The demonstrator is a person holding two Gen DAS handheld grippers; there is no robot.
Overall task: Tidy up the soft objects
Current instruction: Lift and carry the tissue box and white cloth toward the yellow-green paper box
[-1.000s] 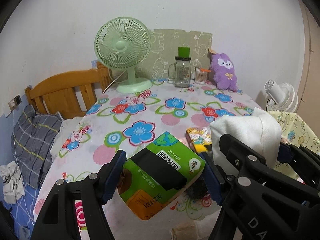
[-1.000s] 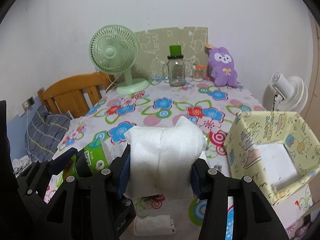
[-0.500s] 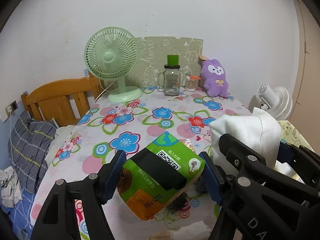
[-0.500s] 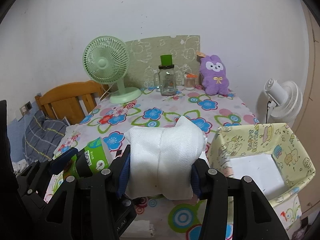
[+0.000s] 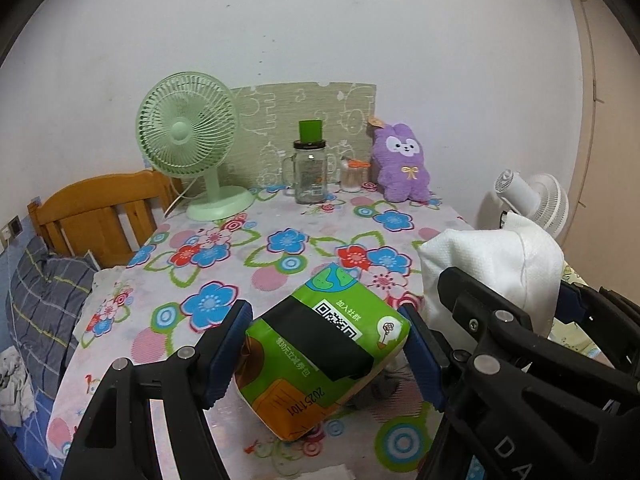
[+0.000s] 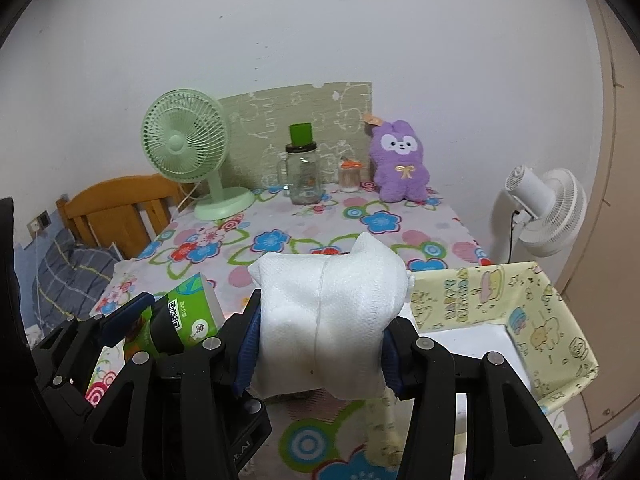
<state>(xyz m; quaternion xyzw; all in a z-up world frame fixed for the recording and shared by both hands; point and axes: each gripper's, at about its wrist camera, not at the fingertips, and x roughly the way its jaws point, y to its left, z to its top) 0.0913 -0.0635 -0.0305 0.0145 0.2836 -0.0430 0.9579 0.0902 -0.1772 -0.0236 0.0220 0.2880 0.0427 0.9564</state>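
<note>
Above the counter's (image 5: 280,216) near right corner, left gripper (image 5: 324,354) jaws clamp a green tissue pack (image 5: 320,344); right gripper (image 6: 320,344) jaws clamp a white tissue pack (image 6: 326,320). Transport step; next, presumably lowering both into the yellow fabric bin (image 6: 520,312).

Both pulled back toward the near edge of the worktop (image 6: 400,216), packs still clamped and lifted; yellow bin (image 6: 520,312) now farther right, more of its white bottom showing.
</note>
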